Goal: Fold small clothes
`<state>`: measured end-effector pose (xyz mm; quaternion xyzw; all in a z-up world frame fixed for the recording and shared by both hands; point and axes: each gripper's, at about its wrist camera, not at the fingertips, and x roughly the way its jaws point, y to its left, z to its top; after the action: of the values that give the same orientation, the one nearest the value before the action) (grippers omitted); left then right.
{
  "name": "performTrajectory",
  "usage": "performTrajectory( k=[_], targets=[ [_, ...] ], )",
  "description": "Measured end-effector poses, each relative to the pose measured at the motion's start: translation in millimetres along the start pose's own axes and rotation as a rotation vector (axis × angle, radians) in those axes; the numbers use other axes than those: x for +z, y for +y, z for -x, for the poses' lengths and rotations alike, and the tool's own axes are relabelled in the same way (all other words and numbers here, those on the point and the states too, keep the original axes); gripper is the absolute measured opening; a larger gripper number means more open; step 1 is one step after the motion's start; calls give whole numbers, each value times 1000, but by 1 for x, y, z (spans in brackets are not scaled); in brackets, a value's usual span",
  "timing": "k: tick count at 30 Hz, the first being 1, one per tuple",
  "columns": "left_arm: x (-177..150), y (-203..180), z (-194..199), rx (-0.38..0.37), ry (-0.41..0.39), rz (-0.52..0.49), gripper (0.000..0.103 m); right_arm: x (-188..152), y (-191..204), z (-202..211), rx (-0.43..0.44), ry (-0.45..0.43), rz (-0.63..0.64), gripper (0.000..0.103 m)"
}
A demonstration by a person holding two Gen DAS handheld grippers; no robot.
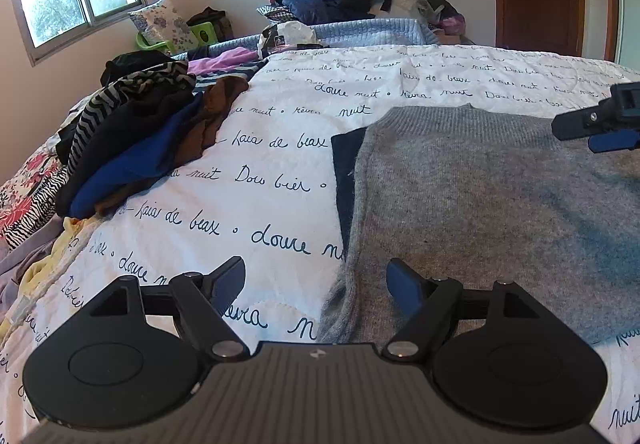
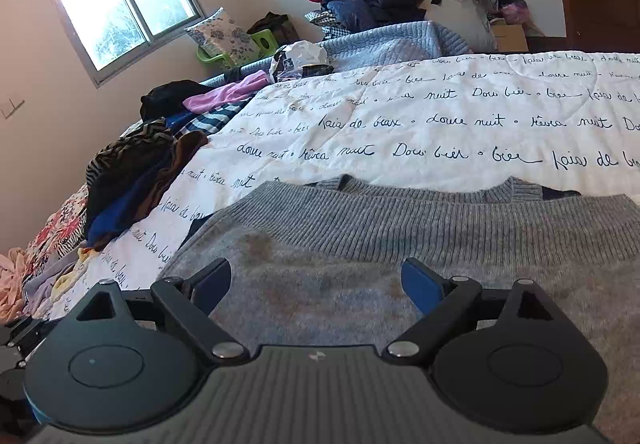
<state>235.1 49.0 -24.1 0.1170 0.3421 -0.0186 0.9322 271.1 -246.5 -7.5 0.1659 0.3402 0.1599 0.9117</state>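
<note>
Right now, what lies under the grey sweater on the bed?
A dark navy garment shows along the grey sweater's left edge, on the white script-printed quilt. How far it reaches underneath is hidden by the sweater.

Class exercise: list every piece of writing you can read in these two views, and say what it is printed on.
"douce nuit": white quilt, in dark cursive.
"nuit": same quilt, repeated.
"de beax", as it seems to read: same quilt.
Other cursive words there: too loopy or small to read surely.
Grey sweater and both grippers: no readable text.

Grey sweater (image 2: 400,244) cut off at right edge (dark garment (image 1: 346,172) mostly hidden beneath)
</note>
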Motion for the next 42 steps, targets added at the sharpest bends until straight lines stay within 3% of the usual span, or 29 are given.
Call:
performTrajectory(
  k=[3, 6, 8, 12, 16, 22, 27, 30, 35, 42],
  targets=[
    [0, -1, 2, 2, 1, -1, 78, -5, -4, -5, -25, 40, 8, 93],
    [0, -1, 6, 3, -2, 1, 79, -12, -11, -21, -128, 114, 27, 93],
    [-1, -1, 9, 6, -6, 0, 81, -17, -11, -13, -179, 72, 30, 93],
    [1, -2, 13, 11, -13, 0, 82, -27, -4, 17, -169, 7, 26, 95],
    [3, -4, 19, 5, -30, 2, 85, -48, 14, 49, -237, -33, 119, 96],
    [2, -2, 18, -10, -30, 12, 87, -73, 17, 68, -282, -27, 157, 100],
    [-4, 0, 11, 9, -13, -17, 87, -96, 4, 58, -359, 63, 184, 100],
    [3, 16, 6, 20, -14, 11, 87, -100, 17, 69, -377, 0, 192, 100],
    [29, 46, -8, -103, 7, 132, 88, -110, 73, 71, -332, -84, 363, 101],
    [53, 47, -50, -269, 78, 169, 89, -157, 153, 45, -332, -135, 747, 101]
  ],
)
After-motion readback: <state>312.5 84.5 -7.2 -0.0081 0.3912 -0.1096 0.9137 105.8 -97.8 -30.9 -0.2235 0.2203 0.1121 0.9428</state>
